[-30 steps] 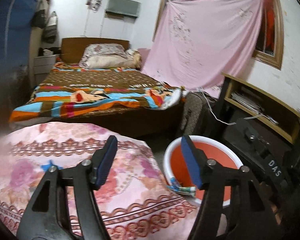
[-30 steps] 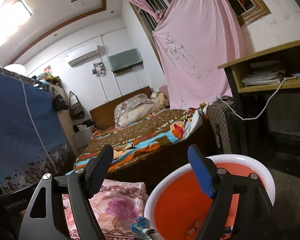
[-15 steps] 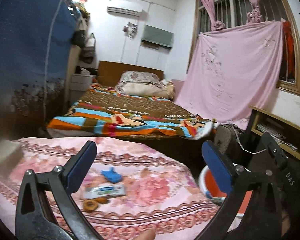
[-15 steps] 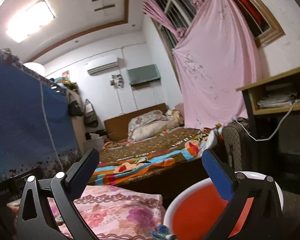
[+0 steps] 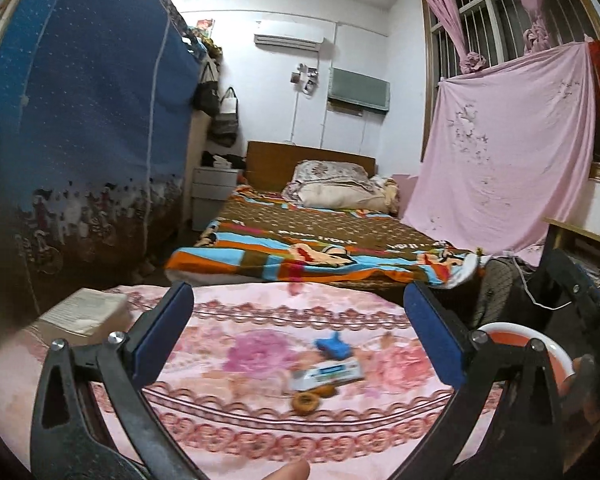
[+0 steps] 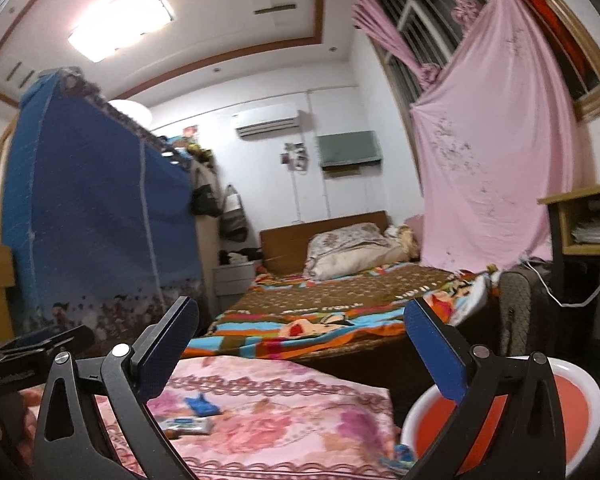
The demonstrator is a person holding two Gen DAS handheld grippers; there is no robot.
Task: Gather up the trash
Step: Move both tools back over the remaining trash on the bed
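Floral tablecloth [image 5: 260, 320] edge beside orange basin [image 6: 540, 408], wrapper [image 5: 328, 374] mid-table, both hand-held grippers [image 5: 296, 336] [image 6: 300, 356] spread wide, empty

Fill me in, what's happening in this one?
A person holds a gripper in each hand, clearing trash off a pink floral cloth. Both the left gripper and right gripper are open and empty. A blue scrap, a white-and-blue wrapper and brown ring-shaped bits lie there. The red basin waits alongside.

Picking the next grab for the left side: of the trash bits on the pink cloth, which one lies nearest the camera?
The brown ring-shaped piece. It lies closer than the white-and-blue wrapper behind it, and the crumpled blue scrap is farthest back.
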